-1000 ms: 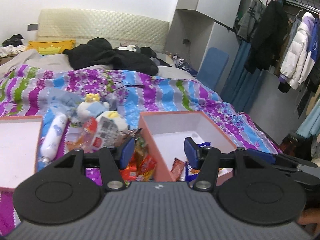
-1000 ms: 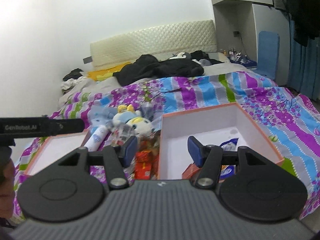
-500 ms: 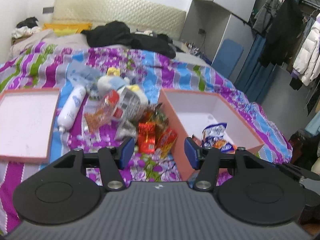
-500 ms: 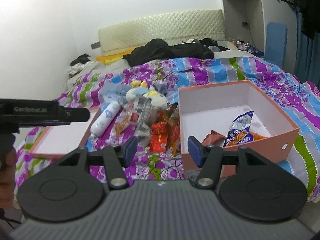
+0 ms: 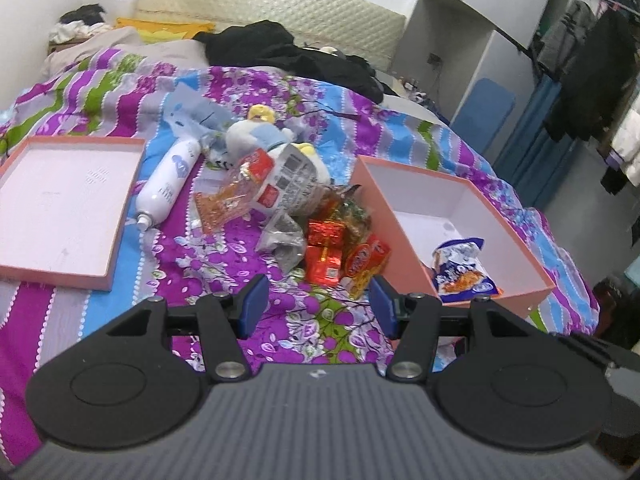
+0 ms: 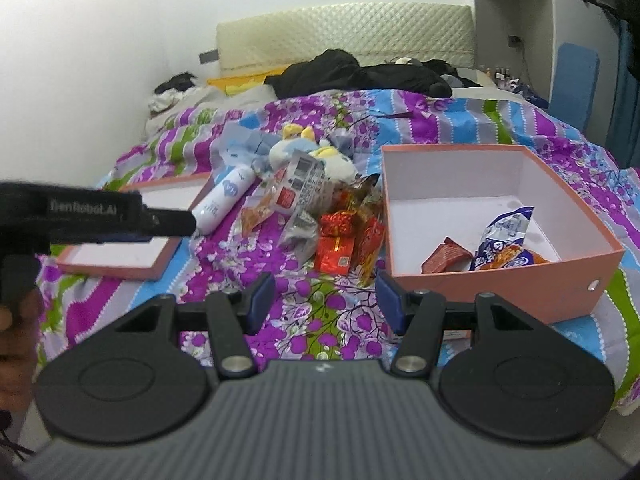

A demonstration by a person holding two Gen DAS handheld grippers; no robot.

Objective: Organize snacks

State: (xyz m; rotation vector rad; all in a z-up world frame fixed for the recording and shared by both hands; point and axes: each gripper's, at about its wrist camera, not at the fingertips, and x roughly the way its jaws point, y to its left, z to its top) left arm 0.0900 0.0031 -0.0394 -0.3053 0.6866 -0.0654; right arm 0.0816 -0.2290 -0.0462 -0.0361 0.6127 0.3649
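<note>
Left hand-held gripper (image 5: 318, 304): held level above the near edge of the bed covered by a purple, blue and green floral quilt (image 5: 120, 312), its blue-padded fingers (image 5: 253, 305) spread wide apart with nothing between them, pointing toward the loose pile of red and orange foil snack packets (image 5: 340, 246). Right hand-held gripper (image 6: 325, 300): likewise level and raised over the quilt, fingers (image 6: 390, 300) apart and empty, aimed at the gap between the same pile (image 6: 344, 240) and the open salmon-pink cardboard box with white interior (image 6: 500, 280). In the right wrist view the left gripper's black body juts in from the left edge, gripped by a partly visible hand (image 6: 16, 328).

The box lies to the right of the pile and holds a blue-and-white crisp bag (image 6: 504, 240) and a small dark-red wrapper (image 6: 444, 256). The snack pile touches the box's left wall. Behind it lie a large clear printed bag (image 5: 280, 184), a grey-and-yellow plush toy (image 5: 260, 132) and a white cylindrical bottle (image 5: 168, 184); the shallow pink box lid (image 5: 60, 200) rests farther left.
</note>
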